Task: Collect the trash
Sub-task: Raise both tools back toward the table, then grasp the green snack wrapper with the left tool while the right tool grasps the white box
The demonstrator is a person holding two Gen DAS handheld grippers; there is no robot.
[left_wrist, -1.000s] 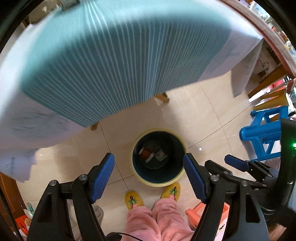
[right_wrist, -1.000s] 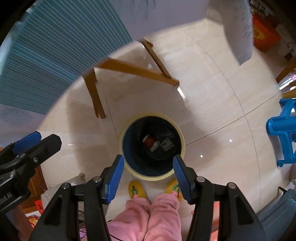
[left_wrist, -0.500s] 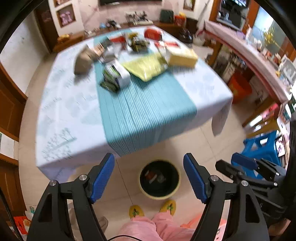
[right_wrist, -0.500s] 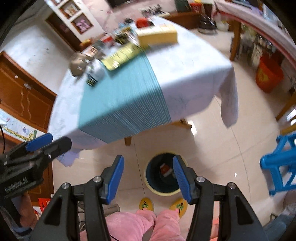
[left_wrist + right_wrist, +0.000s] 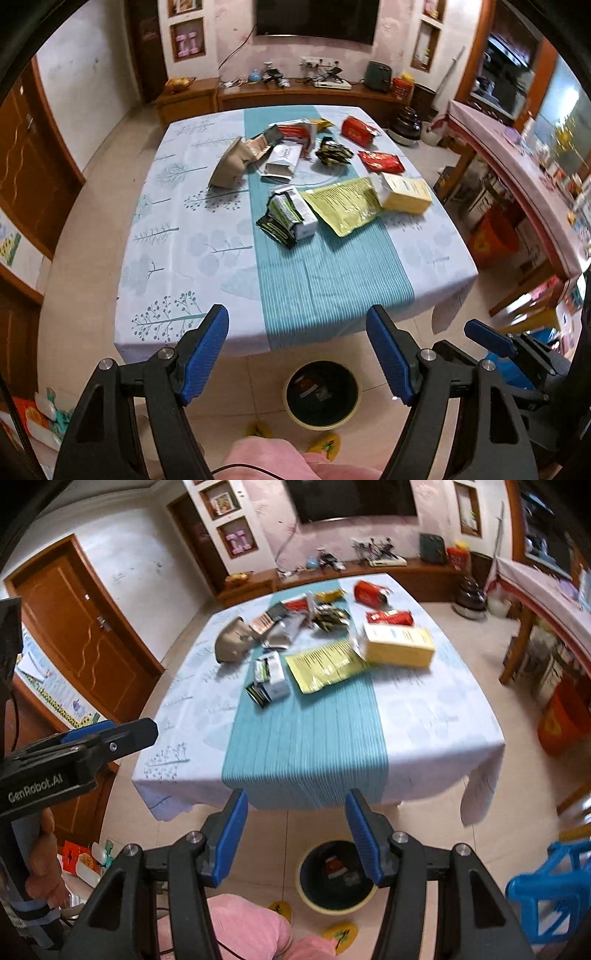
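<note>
Trash (image 5: pixel 334 173) covers the far half of a table (image 5: pixel 173 236): wrappers, foil packets, a tan bag (image 5: pixel 229 166), a yellow box (image 5: pixel 404 192) and a yellow-green pouch (image 5: pixel 345 208) lie scattered along the teal runner (image 5: pixel 325 280) and beside it. On the floor in front of the table stands the bin (image 5: pixel 322 395), a few pieces already at its bottom, by the person's slippered feet. A second ago both cameras looked straight down into that bin from under the table's edge; now both have risen and tipped forward, and the whole tabletop is in view. The left gripper (image 5: pixel 297 354) hangs well short of the near table edge, jaws wide apart with nothing between them. The right gripper (image 5: pixel 295 836) hangs beside it, jaws about half open and likewise empty. Judged from this, a drop into the bin is done and the hands are heading back for the next piece; most of the litter remains to be cleared. The nearest candidates look to be the green-and-white packet (image 5: pixel 291 218) and the pouch, both at mid-table.
</note>
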